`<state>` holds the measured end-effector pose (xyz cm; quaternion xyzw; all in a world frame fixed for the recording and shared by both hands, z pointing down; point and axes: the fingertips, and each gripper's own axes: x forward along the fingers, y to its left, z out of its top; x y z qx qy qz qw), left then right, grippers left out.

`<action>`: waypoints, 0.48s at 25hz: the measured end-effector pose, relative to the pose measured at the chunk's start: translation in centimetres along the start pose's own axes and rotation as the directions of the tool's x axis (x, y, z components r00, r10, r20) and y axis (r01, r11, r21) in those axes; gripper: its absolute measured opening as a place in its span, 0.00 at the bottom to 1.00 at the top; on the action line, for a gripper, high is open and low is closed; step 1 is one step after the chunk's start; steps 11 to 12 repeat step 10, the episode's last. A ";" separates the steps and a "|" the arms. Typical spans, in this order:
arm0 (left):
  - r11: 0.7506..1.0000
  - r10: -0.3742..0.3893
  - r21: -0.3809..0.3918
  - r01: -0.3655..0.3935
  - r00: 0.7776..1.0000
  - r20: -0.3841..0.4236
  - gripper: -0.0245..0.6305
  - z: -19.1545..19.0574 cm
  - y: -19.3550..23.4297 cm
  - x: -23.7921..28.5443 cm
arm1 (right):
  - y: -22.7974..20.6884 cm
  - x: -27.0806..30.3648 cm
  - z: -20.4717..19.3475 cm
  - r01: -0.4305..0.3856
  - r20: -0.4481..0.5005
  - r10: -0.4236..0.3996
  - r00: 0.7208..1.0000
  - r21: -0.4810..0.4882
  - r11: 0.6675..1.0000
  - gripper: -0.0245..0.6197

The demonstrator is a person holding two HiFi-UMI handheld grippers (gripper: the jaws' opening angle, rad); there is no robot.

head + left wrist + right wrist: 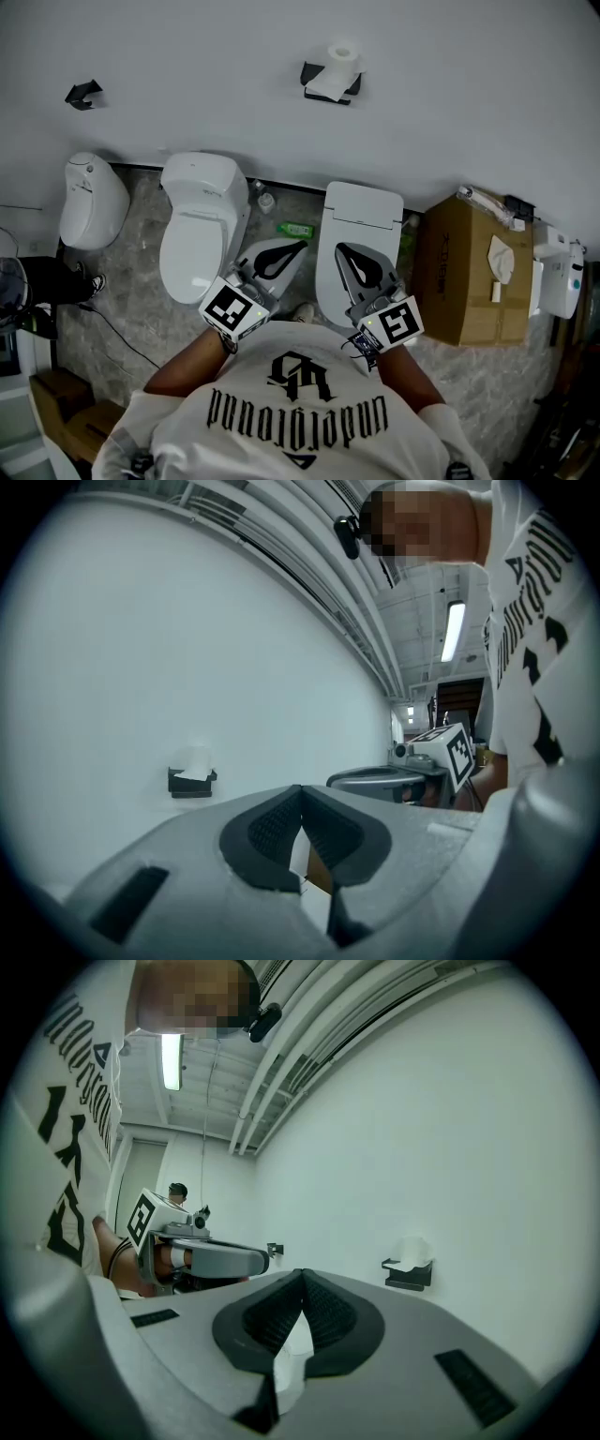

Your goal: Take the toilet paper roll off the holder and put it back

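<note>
- Head view: my left tongs (pixel 296 247) and right tongs (pixel 343 249) are both clenched on nothing, well short of the wall (pixel 187 56).
- The risk, I judge: if they arrive clenched, they could knock the roll (pixel 343 54) off its holder (pixel 328 91).
- The white roll sits atop the wall-mounted holder, paper draped over the front.

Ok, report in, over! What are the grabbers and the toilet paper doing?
Left gripper shut, empty. Right gripper shut, empty. Toilet paper roll on its wall holder, untouched. Toilets stand on the floor in between.
</note>
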<state>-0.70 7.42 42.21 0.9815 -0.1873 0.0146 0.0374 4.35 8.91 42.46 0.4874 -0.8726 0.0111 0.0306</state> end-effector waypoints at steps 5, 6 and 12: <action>1.000 -0.006 -0.014 0.006 1.000 -0.003 0.06 0.2 -1.1 0.4 | 0.3 -0.7 0.2 -0.011 0.005 0.011 1.000 0.001 1.000 0.06; 1.000 -0.007 -0.015 0.007 1.000 0.002 0.06 0.4 -1.2 0.4 | 0.3 -0.7 0.3 -0.012 0.009 0.012 1.000 -0.002 1.000 0.06; 1.000 -0.014 -0.004 0.014 1.000 0.028 0.06 1.0 -1.7 0.5 | 0.4 -1.3 0.6 -0.012 0.017 0.012 1.000 -0.011 1.000 0.06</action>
